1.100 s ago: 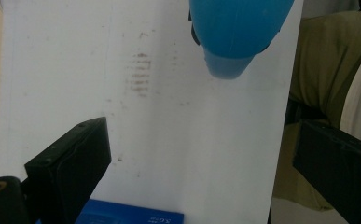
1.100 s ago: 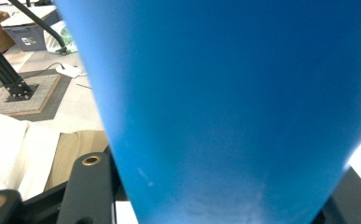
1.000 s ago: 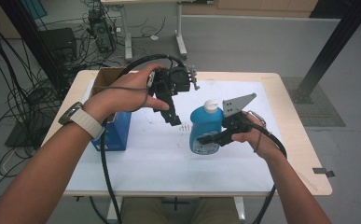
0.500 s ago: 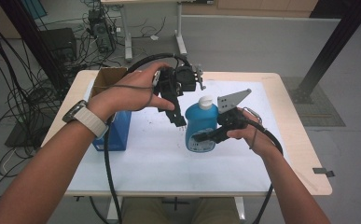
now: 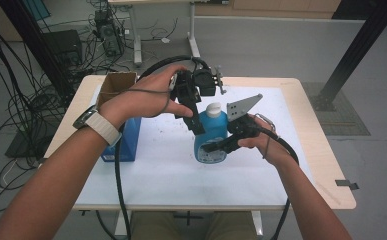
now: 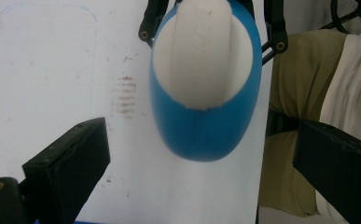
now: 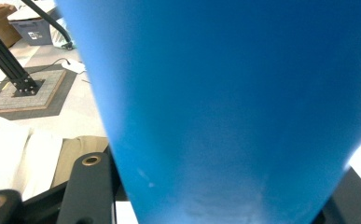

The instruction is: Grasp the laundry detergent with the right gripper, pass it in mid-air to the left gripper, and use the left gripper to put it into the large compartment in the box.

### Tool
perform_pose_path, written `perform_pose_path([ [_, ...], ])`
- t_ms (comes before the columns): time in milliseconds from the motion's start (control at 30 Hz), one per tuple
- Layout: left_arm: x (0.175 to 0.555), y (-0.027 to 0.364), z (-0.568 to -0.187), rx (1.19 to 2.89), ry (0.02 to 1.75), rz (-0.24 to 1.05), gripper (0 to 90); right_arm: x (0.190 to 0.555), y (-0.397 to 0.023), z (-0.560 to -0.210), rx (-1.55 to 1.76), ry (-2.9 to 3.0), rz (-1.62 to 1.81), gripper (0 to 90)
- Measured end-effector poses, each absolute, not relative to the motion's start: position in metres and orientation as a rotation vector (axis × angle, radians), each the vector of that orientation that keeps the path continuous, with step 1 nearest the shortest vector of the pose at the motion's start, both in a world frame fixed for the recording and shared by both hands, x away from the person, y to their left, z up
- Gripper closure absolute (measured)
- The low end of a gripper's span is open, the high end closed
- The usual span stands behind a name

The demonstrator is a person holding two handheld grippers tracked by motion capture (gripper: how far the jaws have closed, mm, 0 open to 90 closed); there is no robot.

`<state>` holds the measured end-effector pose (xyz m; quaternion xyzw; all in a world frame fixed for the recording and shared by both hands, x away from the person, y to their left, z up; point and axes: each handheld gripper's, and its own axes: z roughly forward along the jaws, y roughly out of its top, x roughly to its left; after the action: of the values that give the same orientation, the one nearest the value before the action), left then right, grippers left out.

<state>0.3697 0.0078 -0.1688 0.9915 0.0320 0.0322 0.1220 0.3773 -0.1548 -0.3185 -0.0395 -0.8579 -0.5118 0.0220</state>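
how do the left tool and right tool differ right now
The right tool is shut on the blue bottle, clamping its body from the side; the left tool is open, jaws spread with nothing between the pads. The left tool points down over the bottle's white cap; the right tool lies roughly level, lower against the bottle. The right tool carries a grey three-cornered plate. Both are black, hand-held and trail cables.

A blue box [image 5: 129,144] stands at the left of the worktop [image 5: 326,165], an open cardboard box [image 5: 115,84] just behind it; cables [image 5: 11,107] lie across the floor [image 5: 291,47].
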Motion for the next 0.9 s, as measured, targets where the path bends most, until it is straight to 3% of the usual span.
perform_pose_path([
  [900, 0.375, -0.002, -0.174, 2.896, 0.078, 0.057, 4.9, 0.376, -0.142, -0.315, -0.069, -2.655, -1.574, 42.6],
])
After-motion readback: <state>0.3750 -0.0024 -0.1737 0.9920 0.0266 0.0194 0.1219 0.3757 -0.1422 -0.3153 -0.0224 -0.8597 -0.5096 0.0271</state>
